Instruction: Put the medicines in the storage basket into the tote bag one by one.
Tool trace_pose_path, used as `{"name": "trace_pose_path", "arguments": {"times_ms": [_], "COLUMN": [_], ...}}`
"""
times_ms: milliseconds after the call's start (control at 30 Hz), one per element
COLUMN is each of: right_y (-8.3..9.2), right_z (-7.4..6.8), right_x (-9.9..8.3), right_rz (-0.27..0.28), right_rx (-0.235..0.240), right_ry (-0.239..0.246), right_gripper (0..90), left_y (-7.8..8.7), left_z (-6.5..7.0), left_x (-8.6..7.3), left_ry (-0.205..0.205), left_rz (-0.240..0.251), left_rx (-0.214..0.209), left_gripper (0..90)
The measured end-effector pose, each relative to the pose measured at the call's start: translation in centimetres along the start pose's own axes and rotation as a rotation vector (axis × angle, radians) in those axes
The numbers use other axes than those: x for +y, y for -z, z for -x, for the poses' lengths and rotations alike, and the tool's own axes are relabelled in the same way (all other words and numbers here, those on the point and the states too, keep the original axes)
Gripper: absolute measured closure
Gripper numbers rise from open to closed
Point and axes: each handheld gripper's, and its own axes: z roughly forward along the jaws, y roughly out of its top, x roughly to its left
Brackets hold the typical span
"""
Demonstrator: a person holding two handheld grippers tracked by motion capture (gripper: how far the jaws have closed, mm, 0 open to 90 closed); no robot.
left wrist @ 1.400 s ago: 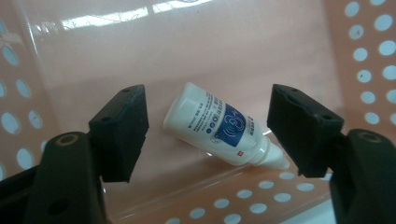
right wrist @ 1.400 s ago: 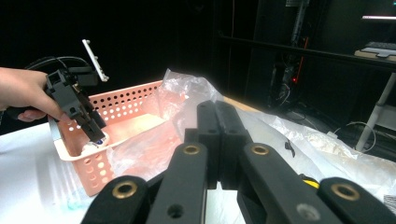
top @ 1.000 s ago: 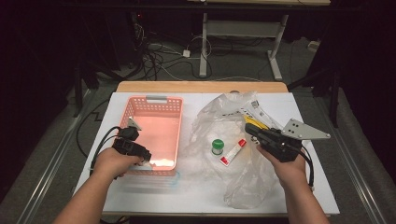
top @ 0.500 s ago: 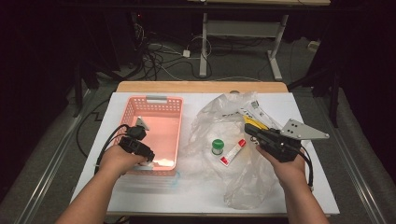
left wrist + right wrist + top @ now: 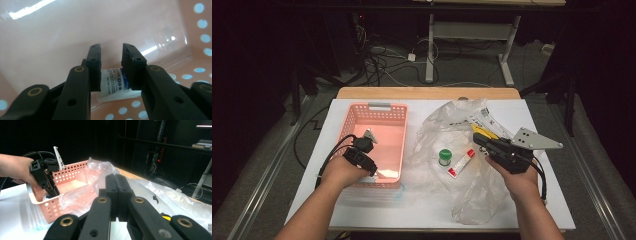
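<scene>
My left gripper (image 5: 371, 166) reaches down into the near left corner of a pink basket (image 5: 379, 112). In the left gripper view its jaws (image 5: 111, 50) have just been closing and still stand apart, with a white tube with blue print (image 5: 112, 80) lying on the basket floor (image 5: 195, 37) between and behind them. My right gripper (image 5: 478, 140) is held over a crumpled clear plastic bag (image 5: 452, 125). Its jaws (image 5: 116, 178) are shut with nothing in them. The right gripper view also shows the left gripper (image 5: 51, 192) dipping into the basket (image 5: 72, 170).
A small green-capped bottle (image 5: 444, 156) and a white and red tube (image 5: 462, 163) lie on the bag, with something yellow (image 5: 484, 132) beside my right gripper. A flat clear plastic piece (image 5: 372, 192) lies at the basket's near edge. White sheet (image 5: 362, 215) covers the table.
My left hand has shifted slightly to the right and further over the basket's near wall. The right hand and gripper have stayed put.
</scene>
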Motion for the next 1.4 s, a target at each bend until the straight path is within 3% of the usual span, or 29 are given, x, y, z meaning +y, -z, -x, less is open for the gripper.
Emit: {"name": "trace_pose_path", "arguments": {"times_ms": [67, 100, 233, 400, 500, 567, 700, 867, 967, 1033, 1233, 1400], "right_y": [0.0, 0.0, 0.0, 0.0, 0.0, -0.1, 0.0, 0.0, 0.1, 0.1, 0.0, 0.1], "right_z": [0.0, 0.0, 0.0, 0.1, 0.0, -0.1, -0.2, -0.2, -0.1, 0.0, 0.0, -0.1], "right_x": [0.0, 0.0, 0.0, 0.0, 0.0, 0.0, 0.1, 0.1, 0.1, 0.1, 0.1, 0.1], "right_rz": [0.0, 0.0, -0.002, 0.0, -0.002, -0.003, 0.001, 0.0, 0.001, 0.0, 0.0, 0.001], "right_rx": [0.001, 0.001, -0.001, -0.002, 0.0, 0.001, 0.003, 0.002, -0.001, 0.0, 0.001, 0.002], "right_ry": [0.0, 0.0, -0.001, -0.005, -0.001, -0.005, 0.003, 0.001, -0.002, -0.001, -0.002, 0.004], "right_gripper": [90.0, 90.0, 90.0, 90.0, 90.0, 90.0, 90.0, 90.0, 90.0, 90.0, 90.0, 90.0], "left_y": [0.1, 0.3, 1.1, 3.7, 4.1, 3.9, 3.6, 3.2, 2.7, 2.5, 2.1, 2.0], "left_z": [-0.1, -0.3, -0.8, -0.4, 0.1, 0.4, 0.5, 0.4, 0.3, 0.3, 1.0, 1.1], "left_x": [0.0, 0.0, -0.2, -1.7, -2.5, -2.9, -3.2, -2.4, -1.8, -1.5, -0.8, 0.6], "left_ry": [0.006, 0.015, 0.017, -0.05, -0.084, -0.097, -0.098, -0.106, -0.111, -0.111, -0.154, -0.157], "left_rz": [0.01, 0.02, 0.044, 0.106, 0.069, 0.027, -0.013, -0.052, -0.094, -0.104, -0.146, -0.124], "left_rx": [-0.014, -0.034, -0.063, -0.017, -0.021, -0.029, -0.052, -0.059, -0.039, -0.057, -0.009, 0.017], "left_gripper": [64.2, 55.8, 49.8, 75.1, 88.0, 88.1, 88.2, 88.2, 88.2, 88.2, 88.2, 88.1]}}
